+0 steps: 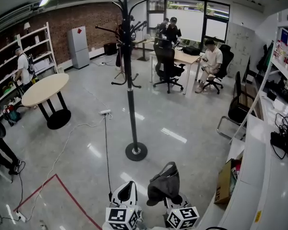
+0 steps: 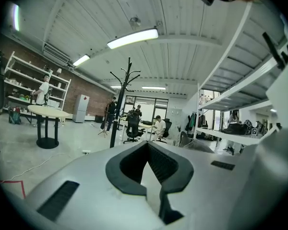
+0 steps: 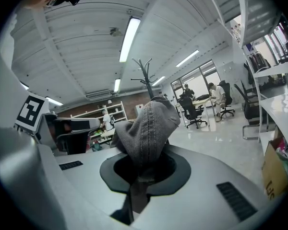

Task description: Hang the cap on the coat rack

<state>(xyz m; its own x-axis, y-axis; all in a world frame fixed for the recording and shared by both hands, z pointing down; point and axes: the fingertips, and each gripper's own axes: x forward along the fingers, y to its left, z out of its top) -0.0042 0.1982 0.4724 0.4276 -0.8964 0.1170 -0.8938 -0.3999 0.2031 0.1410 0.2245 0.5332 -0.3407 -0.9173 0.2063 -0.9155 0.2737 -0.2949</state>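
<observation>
A tall black coat rack (image 1: 130, 80) stands on a round base in the middle of the floor, a few steps ahead of me. It also shows as the coat rack (image 2: 126, 90) in the left gripper view and the coat rack (image 3: 145, 71) in the right gripper view. My right gripper (image 1: 172, 199) is shut on a fold of the dark grey cap (image 1: 163, 183), held low at the bottom of the head view. In the right gripper view the cap (image 3: 149, 128) stands up from the right gripper (image 3: 145, 170) and hides the rack's pole. My left gripper (image 1: 128, 183) is beside it. That left gripper (image 2: 147, 145) is shut and holds nothing.
A round beige table (image 1: 45, 89) stands at the left. A power strip with cable (image 1: 105, 112) and red tape (image 1: 62, 186) lie on the floor. A white counter (image 1: 259, 176) and cardboard box (image 1: 224, 180) line the right. Office chairs, a desk (image 1: 189, 56) and people sit behind.
</observation>
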